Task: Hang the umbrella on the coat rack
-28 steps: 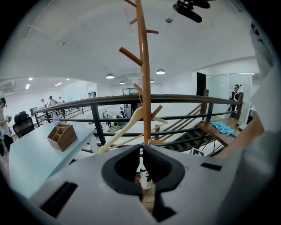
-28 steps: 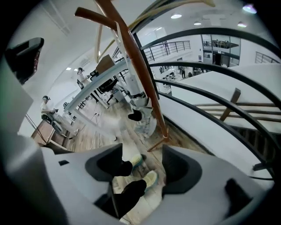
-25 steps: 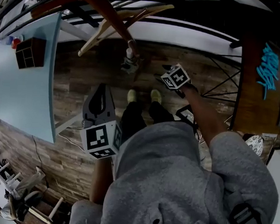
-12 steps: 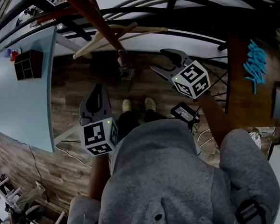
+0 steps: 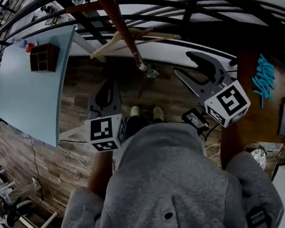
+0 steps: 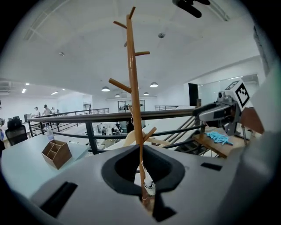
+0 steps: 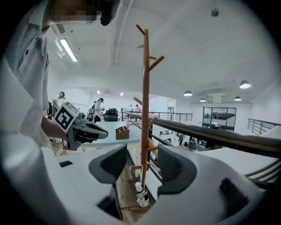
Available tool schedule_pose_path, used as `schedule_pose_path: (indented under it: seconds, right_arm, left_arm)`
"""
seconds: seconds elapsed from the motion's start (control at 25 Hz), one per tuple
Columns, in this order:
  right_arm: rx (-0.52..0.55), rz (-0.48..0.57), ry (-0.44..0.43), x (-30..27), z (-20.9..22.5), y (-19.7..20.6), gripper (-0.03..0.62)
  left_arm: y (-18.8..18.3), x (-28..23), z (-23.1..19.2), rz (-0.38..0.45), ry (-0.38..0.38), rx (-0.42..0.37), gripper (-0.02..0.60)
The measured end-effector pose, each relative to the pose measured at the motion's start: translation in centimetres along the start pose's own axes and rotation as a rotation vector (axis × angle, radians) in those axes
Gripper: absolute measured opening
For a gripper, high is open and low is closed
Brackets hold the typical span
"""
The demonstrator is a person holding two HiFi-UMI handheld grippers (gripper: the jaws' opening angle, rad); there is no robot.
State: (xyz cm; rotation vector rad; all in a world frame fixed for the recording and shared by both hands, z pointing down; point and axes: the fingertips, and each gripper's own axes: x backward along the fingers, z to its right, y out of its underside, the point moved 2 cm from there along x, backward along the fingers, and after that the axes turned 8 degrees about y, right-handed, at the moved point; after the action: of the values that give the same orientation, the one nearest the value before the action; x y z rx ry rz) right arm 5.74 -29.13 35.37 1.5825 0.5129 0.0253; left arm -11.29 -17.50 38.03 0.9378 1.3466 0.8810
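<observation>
Grey left gripper (image 5: pixel 108 84), lower left: clenched, empty, likely the idle spare | right gripper (image 5: pixel 182 63), upper right: jaws apart, just narrowing, nothing between, held high | umbrella (image 5: pixel 147 69), apparently, upper centre: down at coat rack (image 5: pixel 115 20) foot, unhung.

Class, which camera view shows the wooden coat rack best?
The left gripper view: the coat rack stands whole, pegs clear against the ceiling. The right gripper view shows it too, fewer pegs. The head view looks down its foreshortened pole.
</observation>
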Motion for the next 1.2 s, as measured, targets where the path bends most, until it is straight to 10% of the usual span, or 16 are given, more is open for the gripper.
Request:
schedule_pose_path:
  seconds: [0.4,1.2]
  right_arm:
    - [-0.186,0.131,0.107,-1.1,-1.3,-2.8,0.051]
    - [-0.179,0.110,0.259,-0.4,-11.9,-5.4,0.043]
  left_arm:
    - [-0.7,2.1,-1.3,0.033,-0.033,0.007,0.032]
    - [-1.7,8.3,-3.4,0.092,0.136,-0.018,0.031]
